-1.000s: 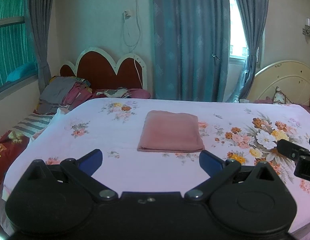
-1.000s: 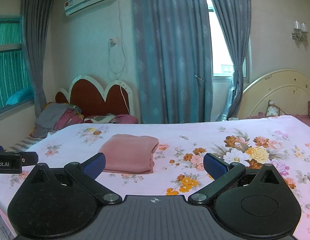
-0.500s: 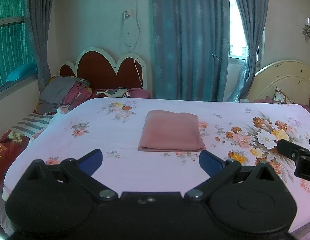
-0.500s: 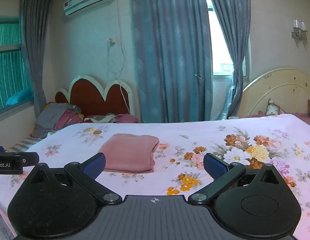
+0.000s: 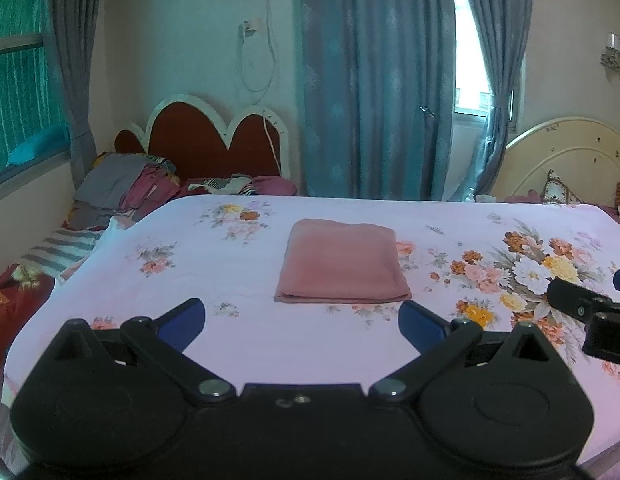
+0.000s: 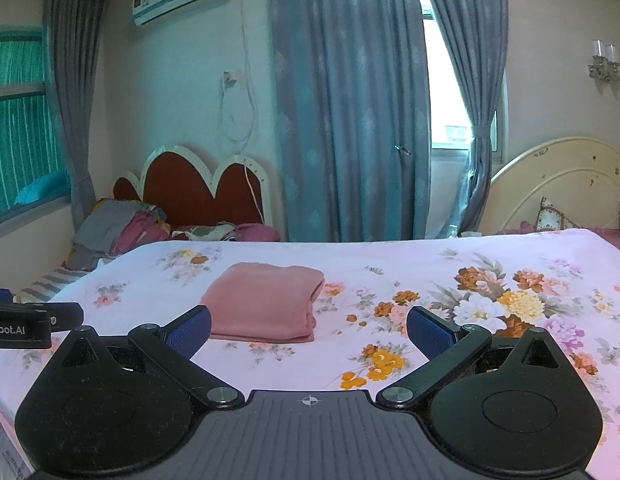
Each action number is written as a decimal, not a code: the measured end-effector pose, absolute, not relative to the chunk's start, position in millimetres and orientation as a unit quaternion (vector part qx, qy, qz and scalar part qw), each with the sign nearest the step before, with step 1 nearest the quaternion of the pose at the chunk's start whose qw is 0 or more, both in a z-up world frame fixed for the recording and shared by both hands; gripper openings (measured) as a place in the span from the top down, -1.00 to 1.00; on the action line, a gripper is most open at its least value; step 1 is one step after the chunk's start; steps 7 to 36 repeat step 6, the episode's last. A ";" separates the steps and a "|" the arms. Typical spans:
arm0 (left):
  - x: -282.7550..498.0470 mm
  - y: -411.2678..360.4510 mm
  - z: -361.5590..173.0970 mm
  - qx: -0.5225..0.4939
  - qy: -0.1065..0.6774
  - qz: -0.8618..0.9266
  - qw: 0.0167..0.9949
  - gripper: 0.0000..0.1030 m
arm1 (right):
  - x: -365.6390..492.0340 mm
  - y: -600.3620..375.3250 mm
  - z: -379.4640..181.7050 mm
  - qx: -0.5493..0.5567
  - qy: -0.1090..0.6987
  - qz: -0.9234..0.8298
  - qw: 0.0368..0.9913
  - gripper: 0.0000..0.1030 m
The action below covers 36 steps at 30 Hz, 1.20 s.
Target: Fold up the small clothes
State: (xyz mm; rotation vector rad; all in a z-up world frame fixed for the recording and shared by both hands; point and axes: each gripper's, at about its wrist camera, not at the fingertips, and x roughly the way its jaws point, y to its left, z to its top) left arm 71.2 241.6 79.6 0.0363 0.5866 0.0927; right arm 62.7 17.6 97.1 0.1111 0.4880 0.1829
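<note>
A pink garment (image 5: 342, 270), folded into a neat rectangle, lies flat on the floral bedsheet (image 5: 230, 280) near the bed's middle. The left gripper (image 5: 302, 322) and right gripper (image 6: 309, 330) hang short of it, apart from the cloth, each with its 2 blue-padded jaws spread wide and grasping nothing.

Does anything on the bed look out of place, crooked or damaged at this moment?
Nothing stands out. The pink cloth lies folded into a neat rectangle on the floral bedsheet, flat and square. The left gripper and right gripper are both open and hold nothing.
</note>
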 end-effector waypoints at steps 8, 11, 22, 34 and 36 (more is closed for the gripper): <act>90.7 248.9 70.9 0.010 0.282 0.046 0.958 -0.99 | 75.2 17.0 86.6 0.053 0.253 0.082 0.963 -0.99; 90.7 248.9 70.9 0.010 0.282 0.046 0.958 -0.99 | 75.2 17.0 86.6 0.053 0.253 0.082 0.963 -0.99; 90.7 248.9 70.9 0.010 0.282 0.046 0.958 -0.99 | 75.2 17.0 86.6 0.053 0.253 0.082 0.963 -0.99; 90.7 248.9 70.9 0.010 0.282 0.046 0.958 -0.99 | 75.2 17.0 86.6 0.053 0.253 0.082 0.963 -0.99; 90.7 248.9 70.9 0.010 0.282 0.046 0.958 -0.99 | 75.2 17.0 86.6 0.053 0.253 0.082 0.963 -0.99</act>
